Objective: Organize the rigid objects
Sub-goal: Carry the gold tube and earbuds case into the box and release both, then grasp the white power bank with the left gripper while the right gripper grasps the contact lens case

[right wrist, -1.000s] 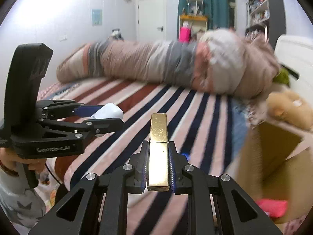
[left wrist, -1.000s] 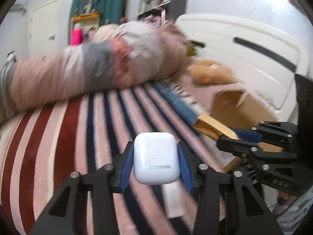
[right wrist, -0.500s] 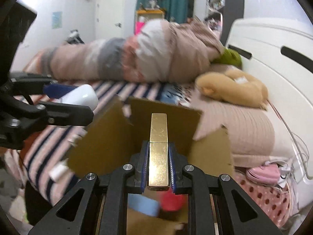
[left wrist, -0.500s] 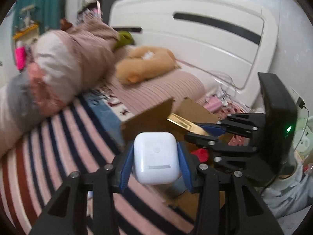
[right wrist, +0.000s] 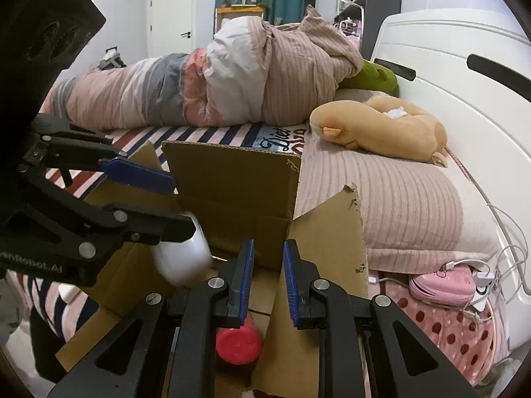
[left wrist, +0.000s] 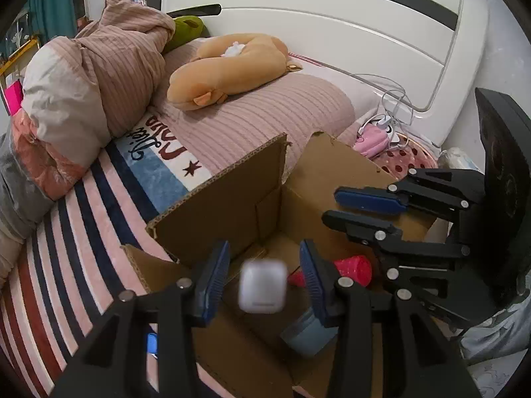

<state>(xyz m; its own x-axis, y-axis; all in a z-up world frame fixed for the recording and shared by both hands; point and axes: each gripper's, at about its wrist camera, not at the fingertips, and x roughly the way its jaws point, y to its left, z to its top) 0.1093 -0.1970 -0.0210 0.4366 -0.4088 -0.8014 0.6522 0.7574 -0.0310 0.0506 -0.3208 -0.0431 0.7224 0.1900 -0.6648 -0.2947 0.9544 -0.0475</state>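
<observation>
Rumpled pink-grey striped duvet [right wrist: 232, 76], tan plush toy [left wrist: 229, 66], white headboard [left wrist: 332, 33], pink device [right wrist: 441, 285], possibly a charger

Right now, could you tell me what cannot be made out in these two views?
- White case: left wrist view, motion-blurred between the open pads of the left hand-held gripper; markings unreadable.
- Red cup: right wrist view, mostly hidden behind the right hand-held gripper.
- Blue-grey object in the cardboard box: left wrist view, half covered by the left gripper; its kind is unclear.

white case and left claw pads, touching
Apart. Left wrist view shows the white case with open gaps to both blue pads of the left claw.
</observation>
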